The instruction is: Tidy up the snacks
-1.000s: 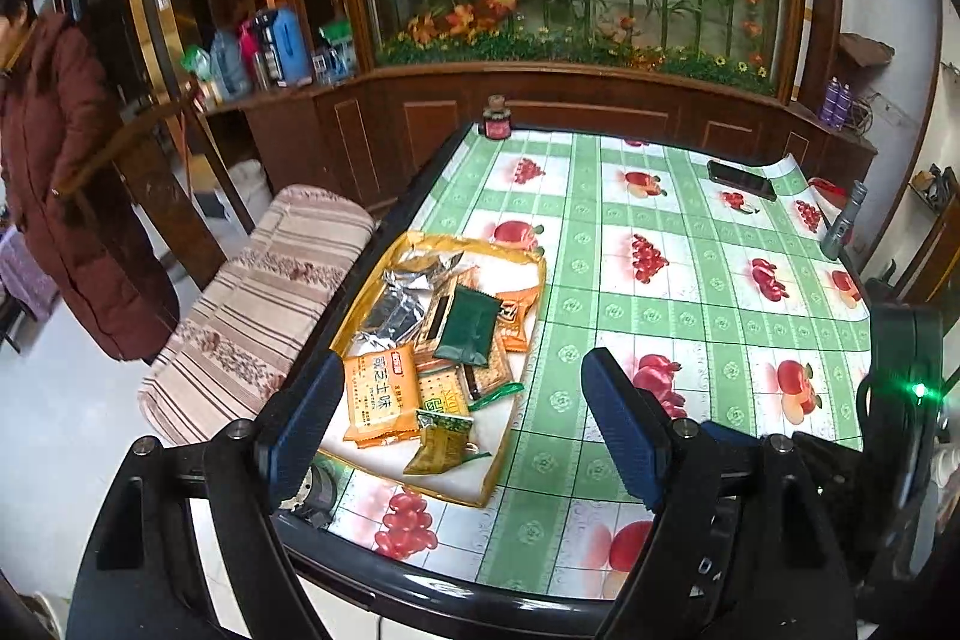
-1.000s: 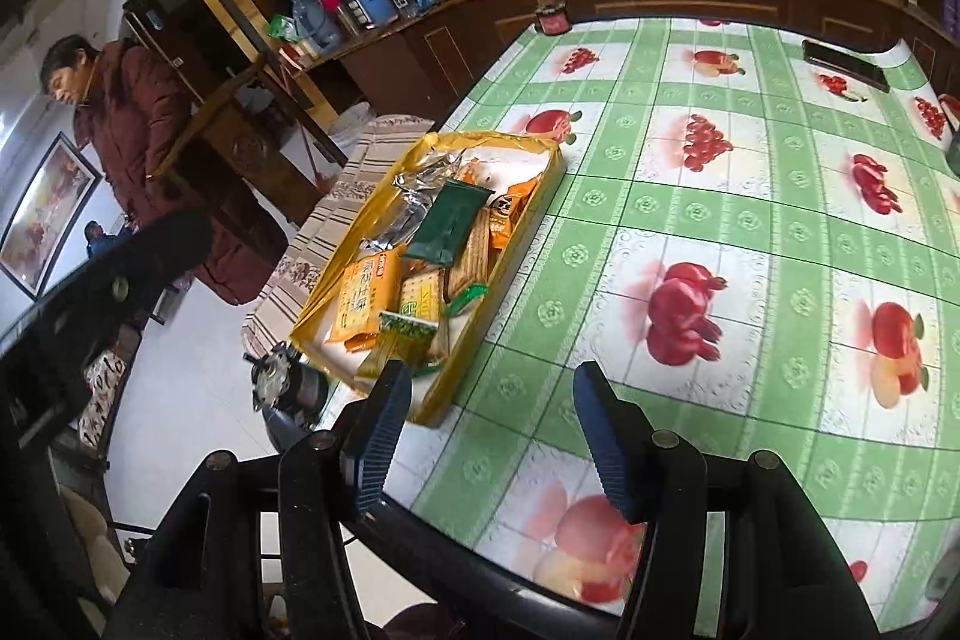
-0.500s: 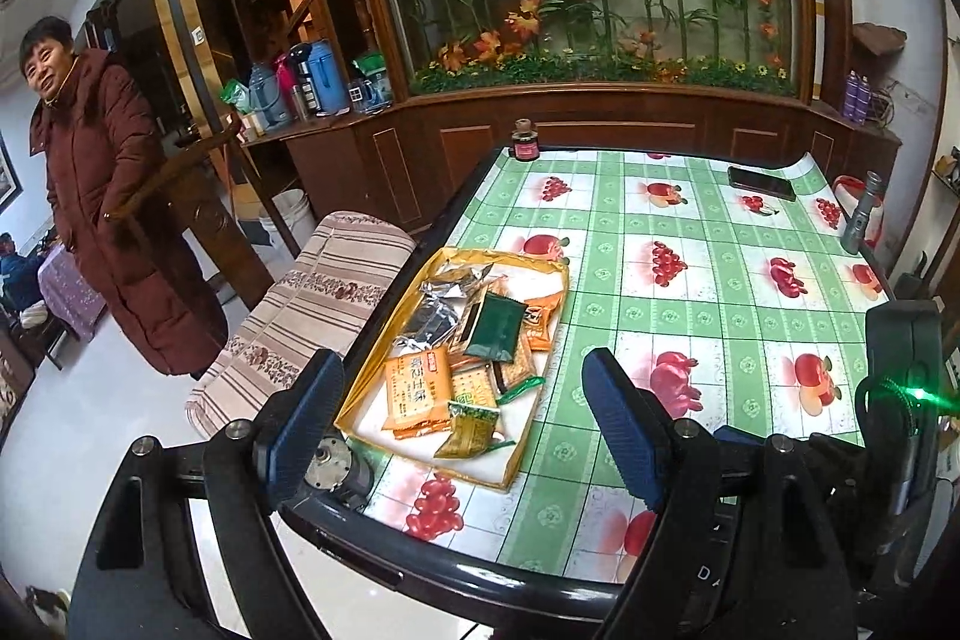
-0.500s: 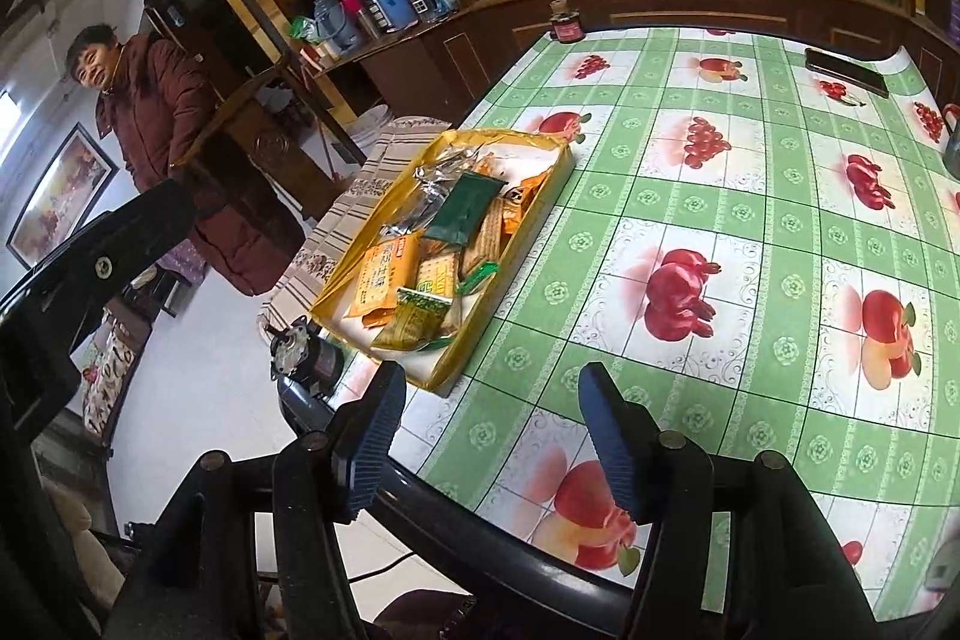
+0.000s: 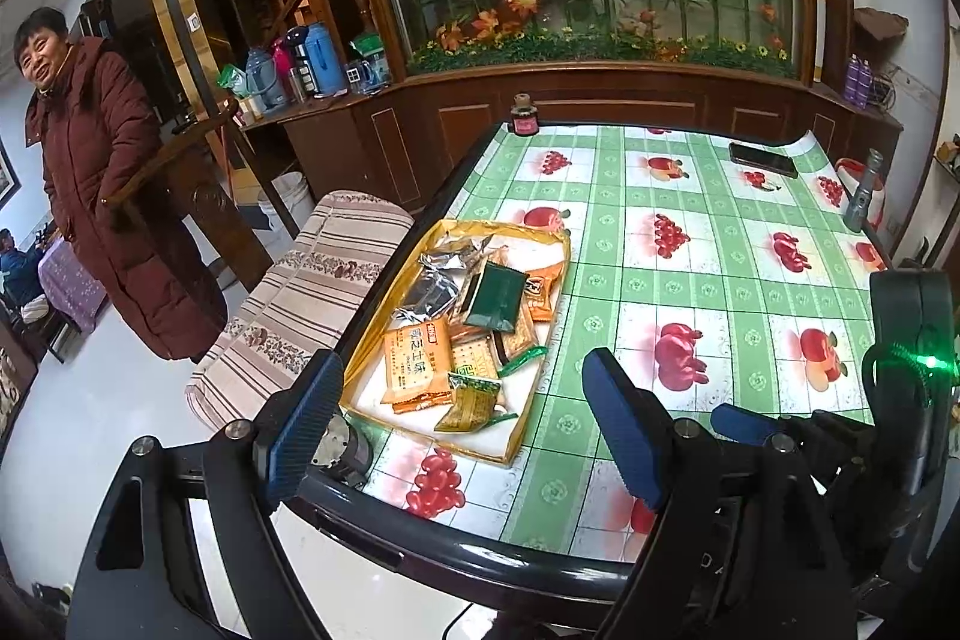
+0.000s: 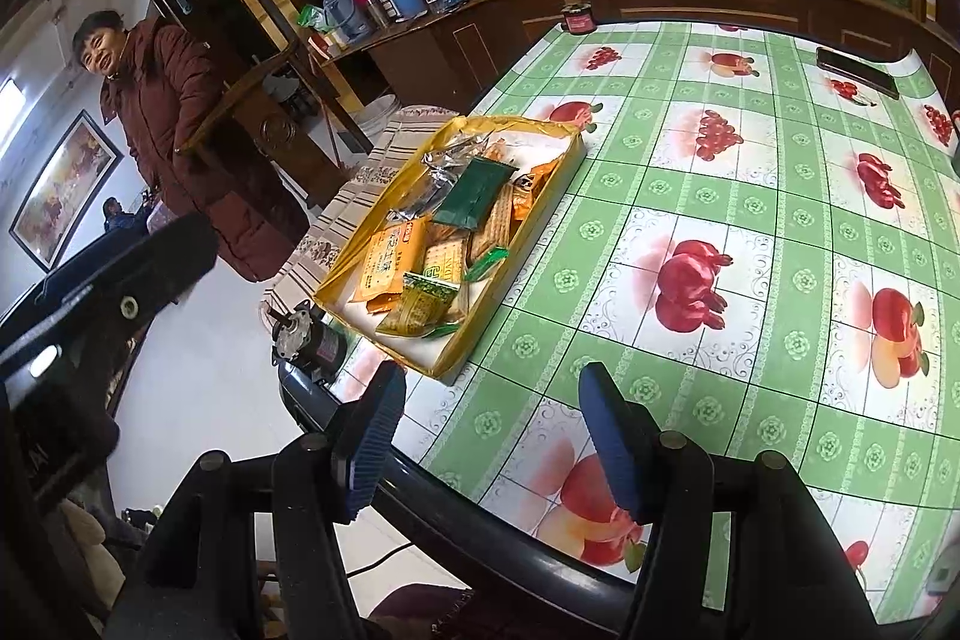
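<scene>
Left tongs (image 5: 462,424) and right tongs (image 6: 492,436) both spread, empty, above table edge (image 6: 480,514) near snack tray (image 6: 510,256).

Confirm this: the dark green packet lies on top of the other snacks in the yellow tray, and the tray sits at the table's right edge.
Wrong side. The yellow tray sits at the table's left edge, as the left wrist view shows. The dark green packet does lie on top of the other snacks.
</scene>
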Motion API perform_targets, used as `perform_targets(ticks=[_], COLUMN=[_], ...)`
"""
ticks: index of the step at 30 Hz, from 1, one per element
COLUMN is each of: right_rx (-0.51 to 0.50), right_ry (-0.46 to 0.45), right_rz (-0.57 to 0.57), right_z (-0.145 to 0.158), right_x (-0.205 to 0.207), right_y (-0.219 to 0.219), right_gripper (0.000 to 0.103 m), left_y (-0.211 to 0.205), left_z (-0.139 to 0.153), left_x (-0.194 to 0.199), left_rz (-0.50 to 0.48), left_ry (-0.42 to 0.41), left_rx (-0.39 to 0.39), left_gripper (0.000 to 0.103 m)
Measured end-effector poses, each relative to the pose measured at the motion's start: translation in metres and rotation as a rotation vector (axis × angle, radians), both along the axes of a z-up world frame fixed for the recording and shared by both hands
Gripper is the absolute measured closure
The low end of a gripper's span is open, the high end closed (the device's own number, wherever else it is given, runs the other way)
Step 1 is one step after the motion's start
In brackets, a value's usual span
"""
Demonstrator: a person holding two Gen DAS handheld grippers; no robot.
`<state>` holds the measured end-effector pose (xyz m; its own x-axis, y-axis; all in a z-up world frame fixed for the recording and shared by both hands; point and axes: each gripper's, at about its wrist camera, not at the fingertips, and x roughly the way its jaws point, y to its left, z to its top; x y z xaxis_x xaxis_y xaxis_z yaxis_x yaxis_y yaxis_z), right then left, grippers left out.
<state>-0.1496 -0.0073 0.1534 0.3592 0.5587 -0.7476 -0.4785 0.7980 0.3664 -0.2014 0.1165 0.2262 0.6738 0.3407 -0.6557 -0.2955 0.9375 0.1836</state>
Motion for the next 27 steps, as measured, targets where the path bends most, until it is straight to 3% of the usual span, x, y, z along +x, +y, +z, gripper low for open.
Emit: perform_targets(ticks=[12, 18, 20, 22, 27], right_rx=[-0.007, -0.002, 0.014, 0.020, 0.005], right_ry=[0.005, -0.050, -0.090, -0.140, -0.241], right_rz=[-0.004, 0.008, 0.024, 0.035, 0.030], right_z=[-0.011, -0.003, 0.006, 0.015, 0.031], right_x=[0.010, 0.007, 0.003, -0.004, -0.016], right_y=[0.004, 0.010, 0.013, 0.017, 0.024], right_gripper=[0.039, 0.039, 0.038, 0.031, 0.024], left_y=[0.000, -0.005, -0.008, -0.009, 0.011], left_z=[-0.010, 0.009, 0.023, 0.032, 0.033], left_x=[0.005, -0.015, -0.028, -0.035, -0.039], left_rz=[-0.019, -0.033, -0.014, 0.006, 0.075], left_ry=[-0.003, -0.168, -0.239, -0.276, -0.266], left_rx=[-0.003, 0.040, 0.091, 0.122, 0.089], left_gripper=[0.020, 0.020, 0.011, 0.000, 0.000])
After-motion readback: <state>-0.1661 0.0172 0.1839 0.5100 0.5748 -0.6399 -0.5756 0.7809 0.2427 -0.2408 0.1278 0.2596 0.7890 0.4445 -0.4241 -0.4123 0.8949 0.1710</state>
